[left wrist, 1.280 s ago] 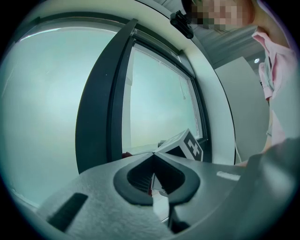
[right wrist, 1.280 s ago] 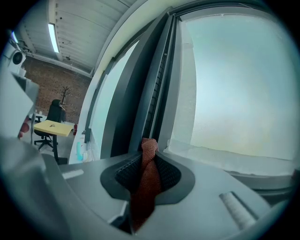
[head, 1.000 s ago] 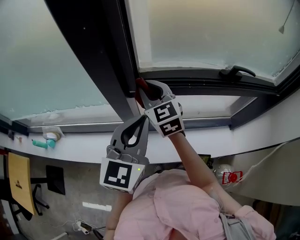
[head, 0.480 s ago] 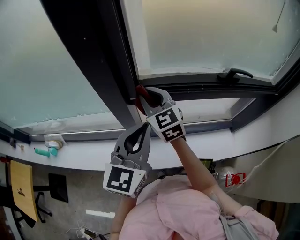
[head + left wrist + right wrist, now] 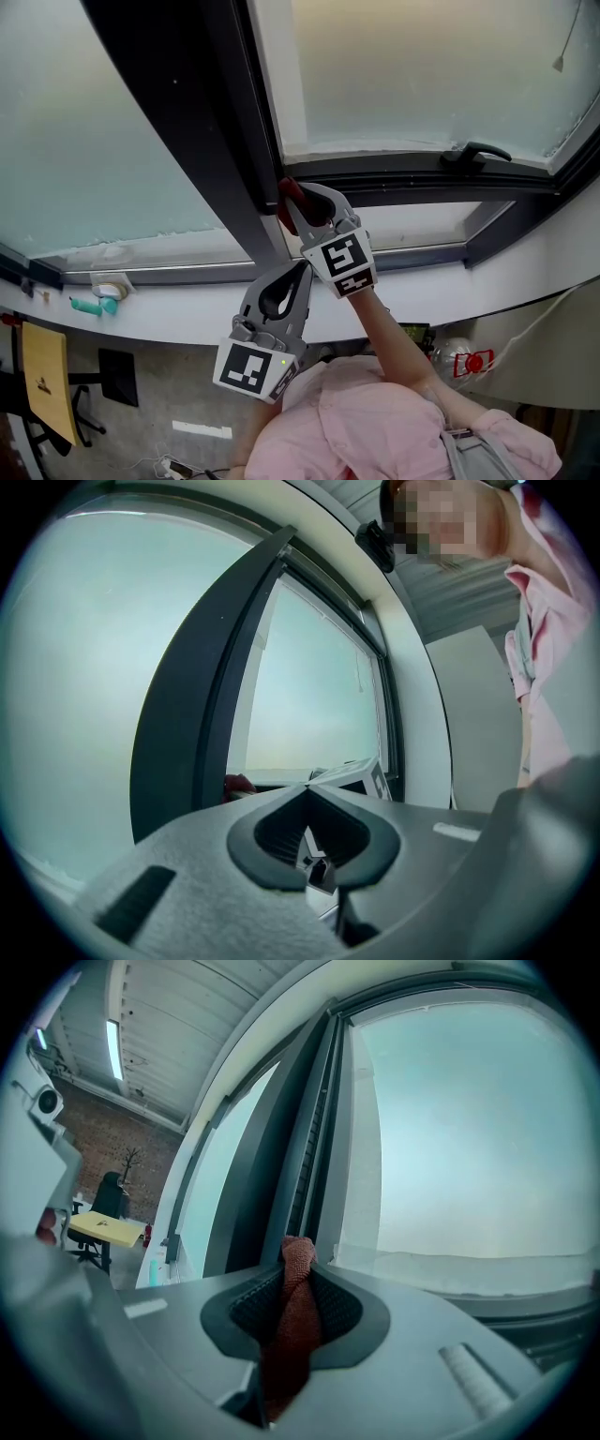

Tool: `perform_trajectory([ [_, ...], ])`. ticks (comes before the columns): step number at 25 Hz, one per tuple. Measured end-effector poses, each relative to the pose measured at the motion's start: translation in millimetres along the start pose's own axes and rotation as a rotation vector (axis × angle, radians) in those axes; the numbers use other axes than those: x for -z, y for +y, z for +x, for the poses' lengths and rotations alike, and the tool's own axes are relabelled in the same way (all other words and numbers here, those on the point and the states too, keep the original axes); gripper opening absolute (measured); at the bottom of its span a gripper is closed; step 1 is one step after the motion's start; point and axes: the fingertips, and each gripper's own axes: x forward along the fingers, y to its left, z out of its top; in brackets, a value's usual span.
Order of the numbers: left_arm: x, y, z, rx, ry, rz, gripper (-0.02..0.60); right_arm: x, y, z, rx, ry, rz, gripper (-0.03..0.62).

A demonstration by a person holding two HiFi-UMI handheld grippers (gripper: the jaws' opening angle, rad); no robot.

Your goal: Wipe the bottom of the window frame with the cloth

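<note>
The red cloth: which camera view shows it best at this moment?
The right gripper view: the cloth sits mid-picture, clamped by the right gripper, weave visible. The head view shows only its red end past the jaw tips, against the window frame. The left gripper view catches just a small red patch.

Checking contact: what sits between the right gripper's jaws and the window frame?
The red cloth, pinched in the right gripper, its tip poking out toward the window frame. Right gripper view shows it.

No legible text or numbers: left cube (image 5: 248,367) and right cube (image 5: 341,260) carry only square marker patterns; red label (image 5: 466,359), possibly printed, is too small to read.
</note>
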Motion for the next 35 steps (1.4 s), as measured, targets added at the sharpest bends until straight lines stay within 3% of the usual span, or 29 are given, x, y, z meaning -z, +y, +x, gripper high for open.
perform_trajectory([
  [15,-3,-1,3,0.064,-0.009,-0.039,-0.004,1,-1,0,-0.015,0.019,0.002,0.071],
  [35,-7,-8,12,0.076,-0.037,-0.049,-0.005,4,-13,-8,-0.023,0.092,-0.036,0.072],
])
